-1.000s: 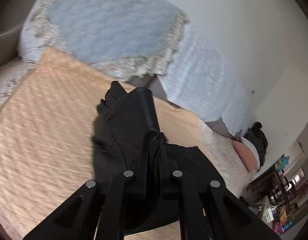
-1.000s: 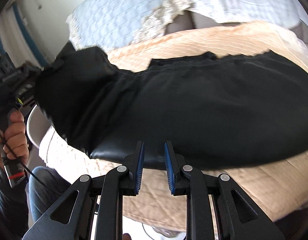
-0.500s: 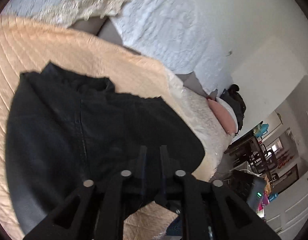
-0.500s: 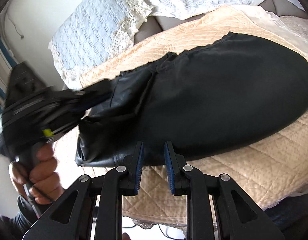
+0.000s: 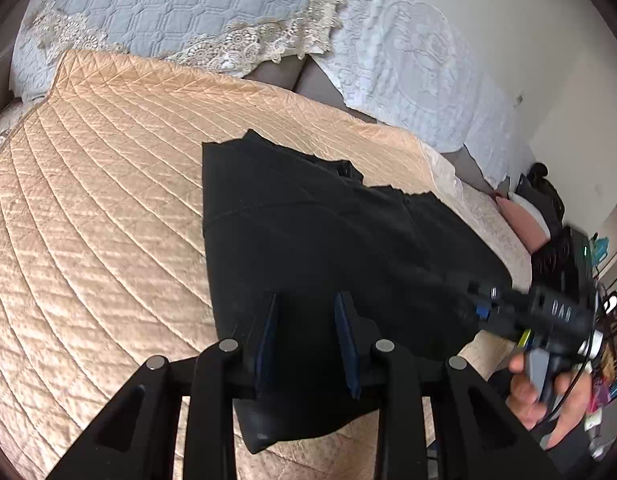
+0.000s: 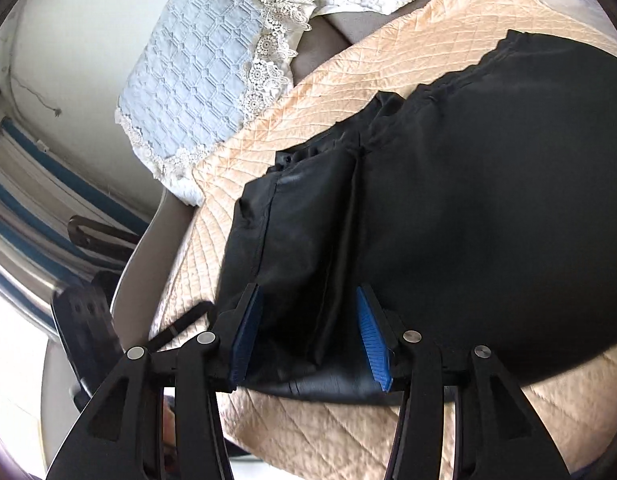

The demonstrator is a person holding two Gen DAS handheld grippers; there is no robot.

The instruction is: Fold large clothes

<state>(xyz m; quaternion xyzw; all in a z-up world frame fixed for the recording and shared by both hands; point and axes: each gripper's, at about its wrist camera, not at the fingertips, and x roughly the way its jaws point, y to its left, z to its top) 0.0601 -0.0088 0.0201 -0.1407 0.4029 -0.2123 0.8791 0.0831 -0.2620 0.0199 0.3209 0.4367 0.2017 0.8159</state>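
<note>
A black garment [image 5: 316, 240] lies folded and flat on a peach quilted cover [image 5: 88, 220]. It also shows in the right wrist view [image 6: 468, 208], with a folded flap on its left side. My left gripper [image 5: 306, 340] is open and empty, just above the garment's near edge. My right gripper [image 6: 310, 338] is open wide, its blue pads [image 6: 244, 336] either side of the garment's near left corner, holding nothing. The right gripper's body and the hand on it show in the left wrist view [image 5: 548, 316] at the right.
Blue-grey lace-edged pillows [image 5: 168, 12] and a white one [image 5: 408, 72] lean against the wall behind the cover. A pink cushion [image 5: 524, 224] lies far right. In the right wrist view, a grey chair rim [image 6: 144, 248] stands left of the cover's edge [image 6: 348, 432].
The left gripper has let go of the garment and opened. The garment now lies flat on the cover. The right gripper has opened wider and moved close over the garment's near corner.
</note>
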